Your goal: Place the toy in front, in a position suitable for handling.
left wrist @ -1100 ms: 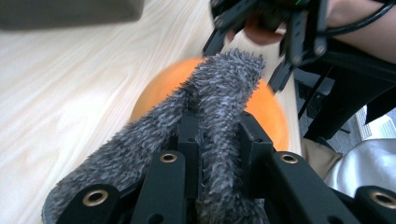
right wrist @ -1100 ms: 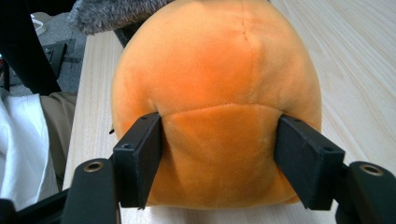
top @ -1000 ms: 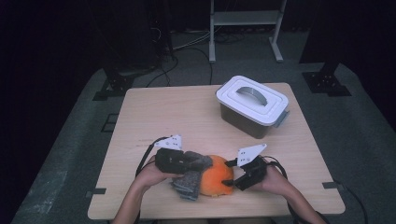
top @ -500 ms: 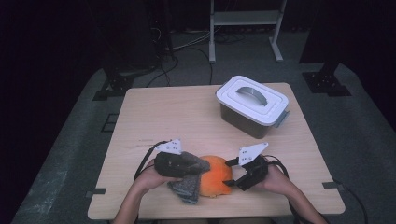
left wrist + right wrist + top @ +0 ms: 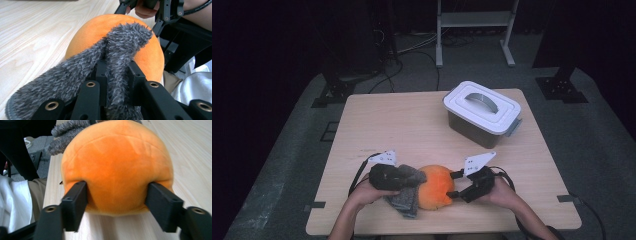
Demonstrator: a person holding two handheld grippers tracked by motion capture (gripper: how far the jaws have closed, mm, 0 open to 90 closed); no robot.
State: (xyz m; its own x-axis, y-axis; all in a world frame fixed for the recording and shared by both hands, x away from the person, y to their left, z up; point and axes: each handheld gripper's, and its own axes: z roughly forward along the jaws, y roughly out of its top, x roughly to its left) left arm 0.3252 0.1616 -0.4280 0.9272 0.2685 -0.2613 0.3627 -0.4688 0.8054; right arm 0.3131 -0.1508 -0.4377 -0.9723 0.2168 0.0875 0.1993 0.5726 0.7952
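Note:
An orange plush ball (image 5: 438,187) rests on the wooden table (image 5: 402,125) near its front edge. Draped against its left side is a grey fuzzy cloth (image 5: 408,202). My left gripper (image 5: 411,179) is shut on a fold of that grey fuzzy cloth (image 5: 125,42), which lies over the orange plush ball (image 5: 150,60). From the right, my right gripper (image 5: 453,185) has one jaw on each side of the orange plush ball (image 5: 117,162). Its jaws have just been closing and now dent the plush on both sides.
A grey box with a white handled lid (image 5: 482,107) stands at the back right of the table. The person's forearms come in over the table's front edge. A metal frame (image 5: 474,30) and cables lie on the dark floor beyond.
My left gripper has sunk slightly towards the table with the grey cloth. The right gripper has stayed at the plush ball, with its jaws drawn in on it.

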